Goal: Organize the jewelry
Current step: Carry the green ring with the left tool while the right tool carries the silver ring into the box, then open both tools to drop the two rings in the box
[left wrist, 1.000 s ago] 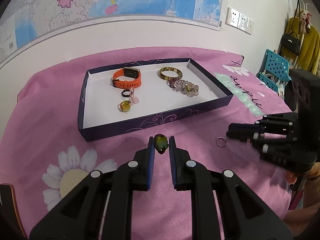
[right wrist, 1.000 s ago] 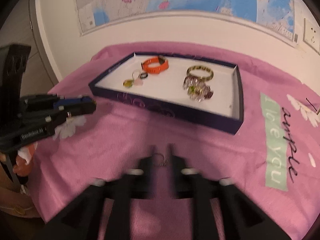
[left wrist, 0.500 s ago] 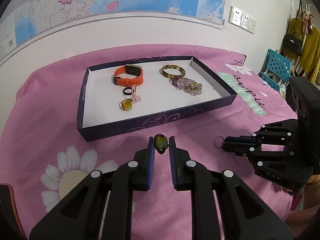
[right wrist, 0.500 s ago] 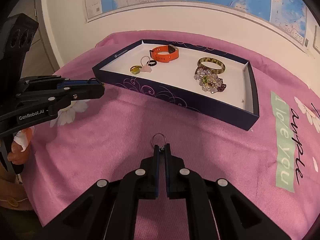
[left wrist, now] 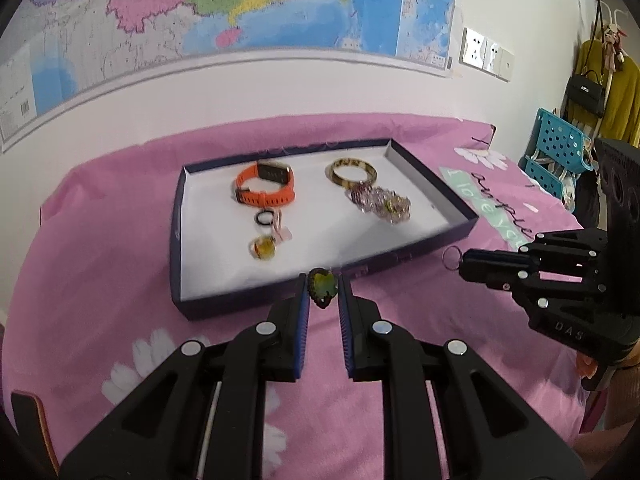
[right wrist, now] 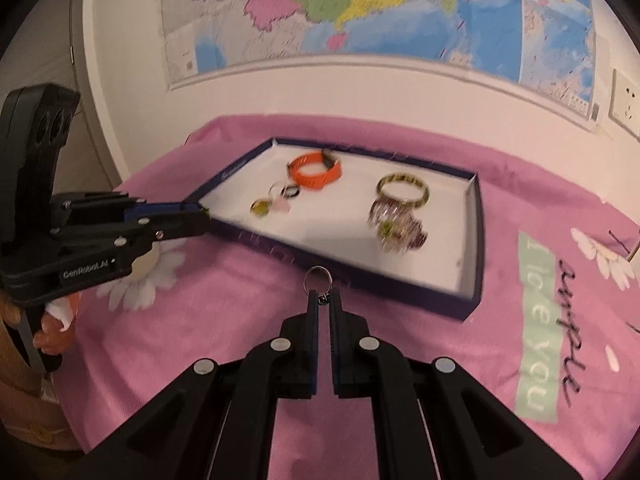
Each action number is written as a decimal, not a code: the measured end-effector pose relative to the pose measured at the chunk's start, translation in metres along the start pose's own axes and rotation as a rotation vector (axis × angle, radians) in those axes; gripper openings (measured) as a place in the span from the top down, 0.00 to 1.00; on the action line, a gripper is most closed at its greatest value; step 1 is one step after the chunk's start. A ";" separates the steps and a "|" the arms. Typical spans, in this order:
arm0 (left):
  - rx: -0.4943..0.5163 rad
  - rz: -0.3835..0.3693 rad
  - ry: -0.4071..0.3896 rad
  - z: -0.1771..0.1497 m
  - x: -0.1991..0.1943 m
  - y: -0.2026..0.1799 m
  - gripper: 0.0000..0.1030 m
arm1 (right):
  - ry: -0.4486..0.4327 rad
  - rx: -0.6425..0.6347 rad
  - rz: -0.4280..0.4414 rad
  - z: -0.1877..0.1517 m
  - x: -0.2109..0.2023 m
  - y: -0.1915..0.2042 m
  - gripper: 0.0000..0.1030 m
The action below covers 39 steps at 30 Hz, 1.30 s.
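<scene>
My left gripper (left wrist: 323, 290) is shut on a green-stone ring (left wrist: 322, 285) and holds it over the near rim of the dark blue tray (left wrist: 178, 216). My right gripper (right wrist: 323, 296) is shut on a thin silver ring (right wrist: 317, 276) just before the tray's near wall (right wrist: 400, 292); that ring also shows in the left wrist view (left wrist: 451, 258). In the tray lie an orange watch band (left wrist: 265, 189), a tortoiseshell bangle (left wrist: 353, 171), a beaded bracelet (left wrist: 382, 204), a black ring (left wrist: 265, 217), a pink ring (left wrist: 281, 229) and a yellow-stone ring (left wrist: 263, 248).
A pink cloth with daisies and a green "I love you" strip (right wrist: 538, 320) covers the table. A wall with a map stands right behind it. A blue plastic rack (left wrist: 554, 152) and hanging clothes are at the far right.
Both grippers have risen and moved forward toward the tray with their rings. The right gripper closed on the silver ring and lifted it off the cloth.
</scene>
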<state>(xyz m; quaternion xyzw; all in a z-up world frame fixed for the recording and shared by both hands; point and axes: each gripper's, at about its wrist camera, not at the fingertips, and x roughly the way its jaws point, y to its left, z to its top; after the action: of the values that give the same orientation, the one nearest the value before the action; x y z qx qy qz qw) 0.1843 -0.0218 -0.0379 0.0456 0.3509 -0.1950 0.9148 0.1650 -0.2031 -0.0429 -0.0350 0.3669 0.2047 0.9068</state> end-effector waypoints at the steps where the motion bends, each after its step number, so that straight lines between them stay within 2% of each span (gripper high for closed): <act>1: 0.002 0.005 -0.008 0.003 0.000 0.000 0.86 | -0.011 0.005 -0.003 0.004 0.000 -0.003 0.96; 10: -0.007 0.018 -0.025 0.024 0.011 0.005 0.86 | -0.052 0.032 -0.025 0.024 0.011 -0.018 0.96; 39: -0.068 0.071 0.072 0.032 0.068 0.021 0.86 | -0.004 0.061 -0.052 0.038 0.054 -0.035 0.96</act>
<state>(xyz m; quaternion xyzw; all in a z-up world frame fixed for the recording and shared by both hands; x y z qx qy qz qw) 0.2589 -0.0313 -0.0602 0.0339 0.3883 -0.1488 0.9088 0.2383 -0.2085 -0.0551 -0.0165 0.3700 0.1697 0.9133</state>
